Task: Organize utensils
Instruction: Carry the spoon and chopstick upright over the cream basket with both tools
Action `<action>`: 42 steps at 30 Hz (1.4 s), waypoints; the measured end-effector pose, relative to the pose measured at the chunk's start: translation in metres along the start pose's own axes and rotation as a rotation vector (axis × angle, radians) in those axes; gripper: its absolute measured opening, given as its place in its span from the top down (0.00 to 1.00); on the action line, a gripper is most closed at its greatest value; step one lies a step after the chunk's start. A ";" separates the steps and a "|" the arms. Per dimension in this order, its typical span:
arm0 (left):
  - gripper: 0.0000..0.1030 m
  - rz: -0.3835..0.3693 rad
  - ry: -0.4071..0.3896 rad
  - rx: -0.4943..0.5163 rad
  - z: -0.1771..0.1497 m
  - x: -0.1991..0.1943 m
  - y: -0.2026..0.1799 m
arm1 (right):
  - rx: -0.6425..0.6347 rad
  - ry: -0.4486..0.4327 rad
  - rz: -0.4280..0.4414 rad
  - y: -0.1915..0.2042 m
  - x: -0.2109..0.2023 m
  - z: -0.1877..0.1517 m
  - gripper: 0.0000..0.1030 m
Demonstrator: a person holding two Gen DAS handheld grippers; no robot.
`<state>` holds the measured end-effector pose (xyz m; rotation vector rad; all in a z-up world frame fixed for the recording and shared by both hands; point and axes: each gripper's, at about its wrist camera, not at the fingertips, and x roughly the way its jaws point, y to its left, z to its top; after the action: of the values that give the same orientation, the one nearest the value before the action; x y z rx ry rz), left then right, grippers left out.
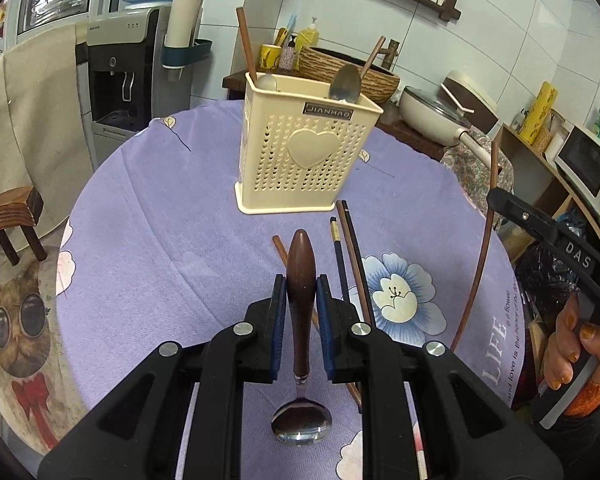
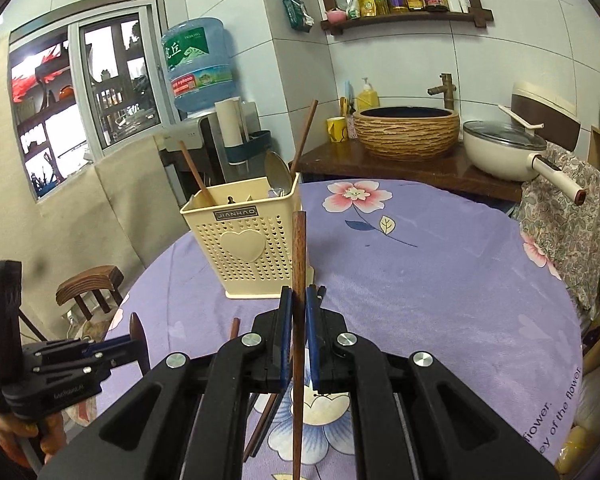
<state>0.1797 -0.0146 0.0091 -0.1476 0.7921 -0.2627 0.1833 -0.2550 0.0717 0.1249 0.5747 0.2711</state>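
My left gripper (image 1: 301, 296) is shut on a spoon's brown wooden handle (image 1: 301, 268), held above the table; its metal bowl (image 1: 302, 426) hangs toward the camera. My right gripper (image 2: 299, 304) is shut on a brown chopstick (image 2: 299, 256) that stands almost upright. A cream perforated utensil holder (image 1: 304, 152) (image 2: 244, 240) stands on the purple flowered tablecloth (image 1: 160, 240) ahead of both, with a metal spoon (image 1: 345, 82) and two chopsticks in it. Several loose chopsticks (image 1: 350, 248) (image 2: 260, 428) lie on the cloth in front of the holder. Each view shows the other gripper (image 1: 556, 240) (image 2: 96, 354) at its edge.
A wooden stool (image 1: 10, 216) stands left of the round table. Behind the table are a water dispenser (image 1: 120, 72), a woven basin (image 2: 408, 130) on a dark counter and a lidded cream pan (image 2: 504, 148). A patterned cloth (image 2: 568, 224) drapes at the right. A hand (image 1: 572, 344) grips the right tool.
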 end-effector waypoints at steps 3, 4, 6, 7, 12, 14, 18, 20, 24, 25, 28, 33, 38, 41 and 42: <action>0.85 -0.012 -0.014 0.000 0.002 -0.010 0.001 | 0.006 -0.008 0.031 0.000 -0.014 0.001 0.93; 0.85 -0.014 -0.020 0.001 0.003 -0.014 0.001 | 0.003 -0.016 0.041 0.001 -0.019 0.001 0.93; 0.85 -0.013 -0.040 0.003 0.005 -0.022 0.001 | -0.012 -0.036 0.040 0.004 -0.028 0.003 0.93; 0.85 -0.012 -0.048 0.004 0.007 -0.024 0.001 | -0.020 -0.046 0.037 0.006 -0.032 0.004 0.93; 0.85 -0.009 -0.064 0.008 0.011 -0.030 0.000 | -0.038 -0.059 0.033 0.010 -0.038 0.007 0.93; 0.85 -0.005 -0.065 0.019 0.013 -0.030 -0.002 | -0.044 -0.056 0.032 0.010 -0.037 0.007 0.93; 0.85 -0.006 -0.069 0.028 0.016 -0.030 -0.003 | -0.048 -0.053 0.029 0.012 -0.037 0.008 0.93; 0.85 -0.005 -0.071 0.030 0.018 -0.029 -0.002 | -0.050 -0.051 0.026 0.012 -0.036 0.009 0.93; 0.85 -0.001 -0.078 0.041 0.024 -0.030 -0.003 | -0.046 -0.048 0.028 0.010 -0.035 0.011 0.93; 0.85 -0.003 -0.079 0.045 0.025 -0.031 -0.003 | -0.045 -0.046 0.031 0.010 -0.034 0.013 0.93; 0.85 -0.017 -0.083 0.047 0.029 -0.032 -0.003 | -0.052 -0.049 0.034 0.013 -0.032 0.016 0.93; 0.85 -0.032 -0.111 0.067 0.049 -0.036 -0.007 | -0.058 -0.055 0.063 0.019 -0.026 0.028 0.93; 0.85 -0.036 -0.143 0.076 0.081 -0.037 -0.009 | -0.053 -0.063 0.091 0.027 -0.015 0.049 0.93; 0.85 -0.028 -0.174 0.092 0.106 -0.040 -0.014 | -0.055 -0.091 0.097 0.032 -0.011 0.069 0.93; 0.85 -0.031 -0.185 0.095 0.115 -0.042 -0.016 | -0.062 -0.102 0.094 0.034 -0.010 0.078 0.93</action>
<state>0.2315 -0.0139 0.1214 -0.0932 0.5931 -0.3112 0.2109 -0.2282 0.1483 0.1058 0.4591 0.3714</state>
